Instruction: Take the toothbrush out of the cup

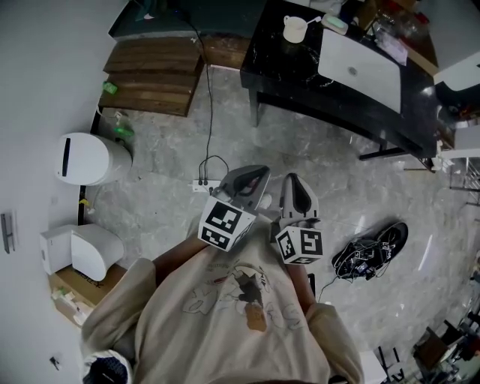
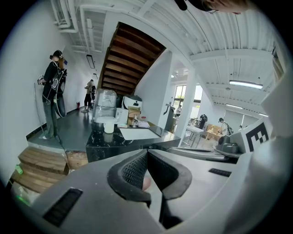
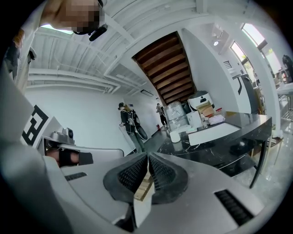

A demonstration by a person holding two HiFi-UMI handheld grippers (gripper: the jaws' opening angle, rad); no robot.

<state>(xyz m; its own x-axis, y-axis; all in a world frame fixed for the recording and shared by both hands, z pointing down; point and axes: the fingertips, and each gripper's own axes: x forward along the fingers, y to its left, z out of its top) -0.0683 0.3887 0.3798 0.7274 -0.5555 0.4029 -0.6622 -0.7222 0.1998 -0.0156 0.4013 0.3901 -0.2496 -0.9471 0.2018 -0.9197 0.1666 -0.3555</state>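
Your left claw (image 1: pixel 251 180) and right claw (image 1: pixel 298 189) both pressed together, nothing between them, near your chest, open floor (image 1: pixel 322 157) before the desk (image 1: pixel 300 82), cup (image 1: pixel 295 30) near its left end, toothbrush (image 1: pixel 313 22) in it, small, hard to make out.

The hand-held gripper (image 2: pixel 146 151), jaws together, points toward a white cup (image 2: pixel 108 124) on a black table (image 2: pixel 98 138).

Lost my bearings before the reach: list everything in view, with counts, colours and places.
table: one, black, ahead at top of head view
cup: one, white, on table
toothbrush: one, pale, in cup
mat: one, white, on table
steps: one set, wooden, left of table
bin: one, white, floor at left
power strip: one, white, floor
left tongs: grey, shut, empty
right tongs: grey, shut, empty
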